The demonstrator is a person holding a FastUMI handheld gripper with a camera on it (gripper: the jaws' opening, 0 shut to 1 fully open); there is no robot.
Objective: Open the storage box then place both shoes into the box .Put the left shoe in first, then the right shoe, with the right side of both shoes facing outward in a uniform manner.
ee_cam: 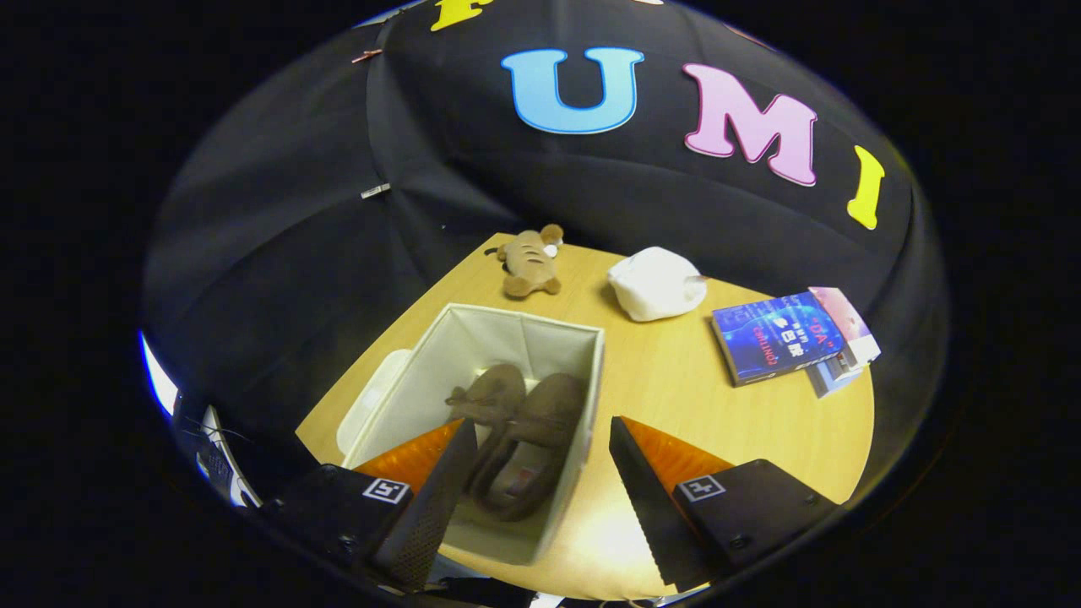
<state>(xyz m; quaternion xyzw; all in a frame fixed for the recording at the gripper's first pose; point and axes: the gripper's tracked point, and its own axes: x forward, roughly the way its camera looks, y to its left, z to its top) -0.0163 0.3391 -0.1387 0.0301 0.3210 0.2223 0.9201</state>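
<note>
Tool [540, 473] open above box [557, 338]; shoes [528, 422] inside, left finger hiding heels.

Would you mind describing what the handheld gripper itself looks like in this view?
The gripper has two wedge-shaped fingers that taper toward their tips, their inner faces finely textured. Each is mounted on a dark, blocky carrier with visible screws, and each carrier bears a small square black-and-white fiducial marker. No cables or sleeve can be made out.

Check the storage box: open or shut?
Open. The box has no lid on; two brown shoes lie inside. The gripper hangs open above it.
</note>
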